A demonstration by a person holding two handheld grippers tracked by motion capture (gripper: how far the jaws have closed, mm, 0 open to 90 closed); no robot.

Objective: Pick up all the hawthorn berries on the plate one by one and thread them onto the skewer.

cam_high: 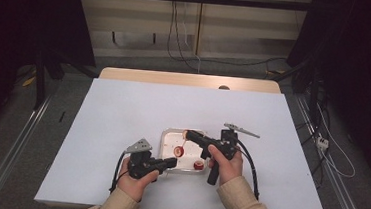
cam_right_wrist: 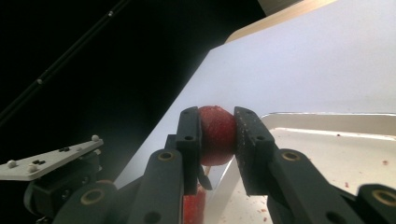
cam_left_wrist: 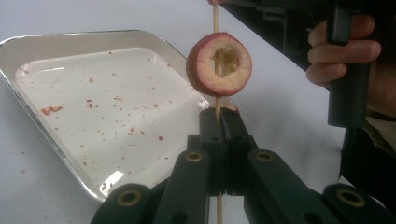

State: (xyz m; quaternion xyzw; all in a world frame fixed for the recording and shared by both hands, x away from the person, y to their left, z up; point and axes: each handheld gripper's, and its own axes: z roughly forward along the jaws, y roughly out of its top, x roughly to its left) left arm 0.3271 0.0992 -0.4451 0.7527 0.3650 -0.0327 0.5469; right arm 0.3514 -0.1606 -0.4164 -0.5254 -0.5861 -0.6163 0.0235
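Observation:
A thin wooden skewer (cam_left_wrist: 216, 106) stands upright over a shallow metal tray (cam_high: 167, 134). My left gripper (cam_left_wrist: 218, 116) is shut on the skewer's lower part, near the tray's front edge (cam_high: 172, 162). A cored red fruit (cam_left_wrist: 219, 64) is threaded on the skewer just above those jaws. Higher up, my right gripper (cam_right_wrist: 217, 127) is shut on a second red fruit (cam_right_wrist: 215, 135) at the skewer's top end (cam_high: 186, 134). In the right gripper view the threaded fruit (cam_right_wrist: 193, 205) shows below, under the held fruit.
Another red fruit (cam_high: 198, 165) lies in the tray's near right corner. The tray floor (cam_left_wrist: 116, 88) is wet and dotted with red crumbs. A white sheet (cam_high: 123, 104) covers the table. Dark floor and cables lie beyond the edges.

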